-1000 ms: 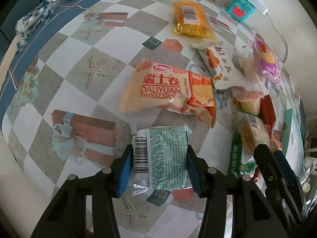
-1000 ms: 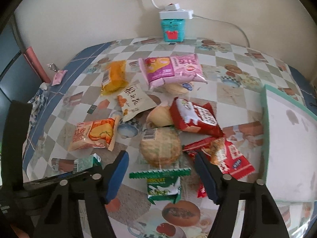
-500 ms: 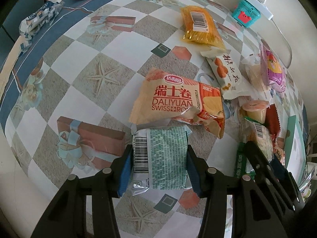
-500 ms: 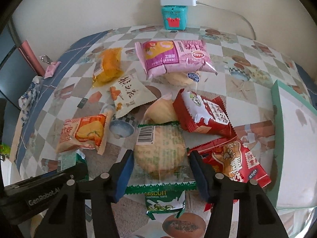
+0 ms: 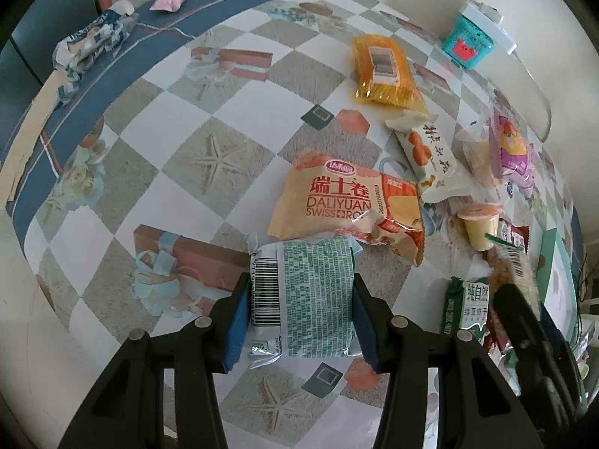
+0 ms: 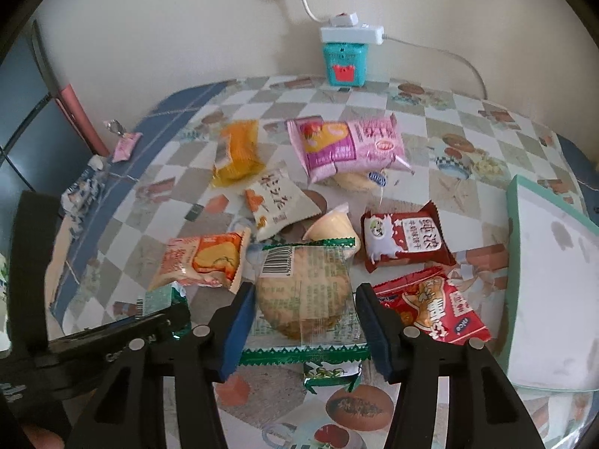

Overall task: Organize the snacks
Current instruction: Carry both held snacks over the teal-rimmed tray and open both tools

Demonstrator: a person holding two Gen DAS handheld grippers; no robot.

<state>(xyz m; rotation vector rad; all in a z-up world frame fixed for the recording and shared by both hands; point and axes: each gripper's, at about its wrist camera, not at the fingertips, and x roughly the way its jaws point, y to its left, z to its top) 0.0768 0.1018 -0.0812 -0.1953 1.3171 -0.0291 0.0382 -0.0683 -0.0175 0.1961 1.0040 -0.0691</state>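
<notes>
While both tools are loaded, almost everything else still lies loose, so I judge the sorting to be at an early stage. The left tool [image 5: 299, 314] is closed on a green-printed packet [image 5: 303, 299], its blue pads pressing the two long sides, barcode end toward the left pad; the packet looks to be lifted just clear of the desk [image 5: 123, 172] near the front edge. The right tool [image 6: 305, 331] has just been closing, and its pads now sit against the clear wrapper of a round biscuit pack [image 6: 303, 295] with green serrated seams; the pack fills the gap between them, so I read it as gripped.

Left to handle, as far as the views show: the Swiss roll bag [image 5: 348, 205] just beyond the left tool, the yellow packet [image 5: 385, 71] and the white packet with orange print [image 5: 430, 157] farther toward the back edge, the pink bag [image 6: 348, 146], a jelly cup [image 6: 333, 230], two red packets [image 6: 406, 241] [image 6: 434, 308] toward the right side, and a small green packet [image 6: 331, 372] lying partly under the biscuit pack's front seam. A white tray with a teal rim [image 6: 513, 262] stands at the right edge, and the part in view looks empty; whether it is the destination I cannot tell. Nothing shows any snack already sorted into a group.
</notes>
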